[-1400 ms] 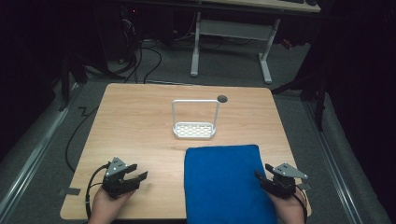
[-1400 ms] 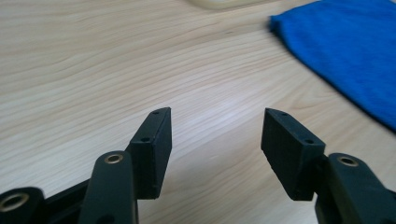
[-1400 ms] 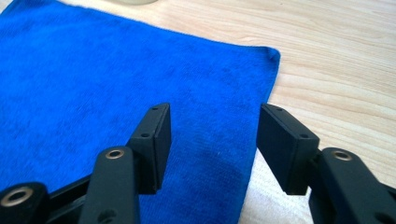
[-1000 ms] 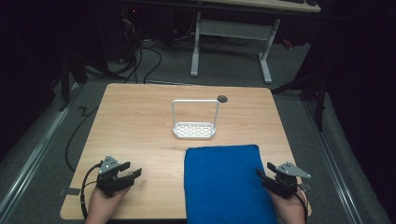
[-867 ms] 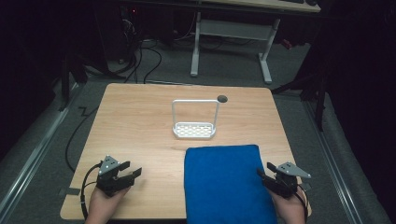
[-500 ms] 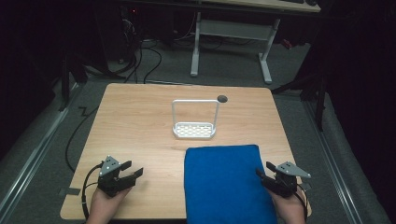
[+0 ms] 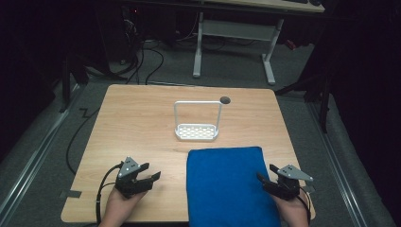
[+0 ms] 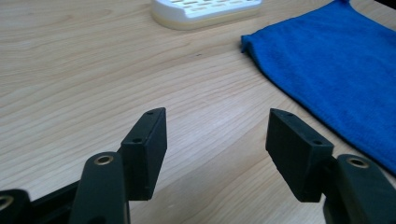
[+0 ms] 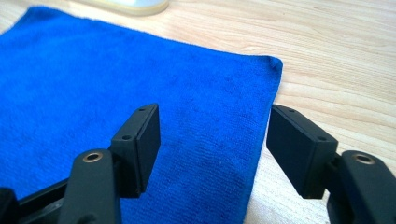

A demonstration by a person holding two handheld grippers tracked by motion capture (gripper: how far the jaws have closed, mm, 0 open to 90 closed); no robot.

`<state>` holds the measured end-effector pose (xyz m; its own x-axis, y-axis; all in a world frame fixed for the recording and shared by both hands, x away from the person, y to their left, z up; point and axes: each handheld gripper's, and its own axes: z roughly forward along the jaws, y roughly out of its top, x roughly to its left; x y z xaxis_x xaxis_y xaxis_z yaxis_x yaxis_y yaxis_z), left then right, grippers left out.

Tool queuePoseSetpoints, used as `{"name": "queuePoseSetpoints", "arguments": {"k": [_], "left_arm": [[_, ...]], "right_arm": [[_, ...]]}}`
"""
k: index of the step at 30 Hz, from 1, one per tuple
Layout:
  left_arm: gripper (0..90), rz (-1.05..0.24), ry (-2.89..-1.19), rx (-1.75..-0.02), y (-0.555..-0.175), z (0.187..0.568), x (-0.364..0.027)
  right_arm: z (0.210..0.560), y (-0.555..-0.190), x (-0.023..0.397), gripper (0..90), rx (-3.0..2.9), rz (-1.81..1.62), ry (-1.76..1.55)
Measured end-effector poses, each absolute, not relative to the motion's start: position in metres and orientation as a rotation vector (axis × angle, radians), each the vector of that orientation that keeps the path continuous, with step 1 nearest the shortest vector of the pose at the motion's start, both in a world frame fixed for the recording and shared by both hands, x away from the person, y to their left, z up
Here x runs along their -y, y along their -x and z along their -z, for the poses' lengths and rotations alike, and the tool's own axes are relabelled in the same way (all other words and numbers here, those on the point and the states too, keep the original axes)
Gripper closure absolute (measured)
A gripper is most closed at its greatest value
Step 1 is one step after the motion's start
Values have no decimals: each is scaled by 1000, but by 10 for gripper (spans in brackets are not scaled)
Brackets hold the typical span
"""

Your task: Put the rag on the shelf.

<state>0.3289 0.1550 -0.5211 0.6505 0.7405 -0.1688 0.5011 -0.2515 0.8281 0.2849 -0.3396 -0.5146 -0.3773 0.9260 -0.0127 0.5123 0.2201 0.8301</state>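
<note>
The towel [image 9: 140, 84] under the right gripper [image 9: 212, 144] was blue cloth with a fine, matt, looped pile and a stitched hem along its edge. The table [image 8: 93, 70] beneath the left gripper [image 8: 215, 149] was pale wood-grain, smooth with a faint sheen. Both grippers' jaws looked like matt black plastic with small brass-coloured rivets. Beyond the left gripper, the rack [image 7: 196, 131] had a white, smooth plastic base.

black two-jaw tool [image 7: 150, 175] per hand, grey 3-cornered top plates, brass screws, black cables
</note>
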Motion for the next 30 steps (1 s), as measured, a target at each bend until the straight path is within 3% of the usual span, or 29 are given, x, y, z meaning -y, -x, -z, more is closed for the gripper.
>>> {"name": "queuePoseSetpoints", "arguments": {"k": [4,30], "left_arm": [[393,-269,-1911,-976,-336,521,-142],[374,-260,-2003,-889,-387,525,-51]], "right_arm": [[513,-285,340,371,-1982,-1056,-1326],[513,-286,337,372,-2025,-1077,-1297]]}}
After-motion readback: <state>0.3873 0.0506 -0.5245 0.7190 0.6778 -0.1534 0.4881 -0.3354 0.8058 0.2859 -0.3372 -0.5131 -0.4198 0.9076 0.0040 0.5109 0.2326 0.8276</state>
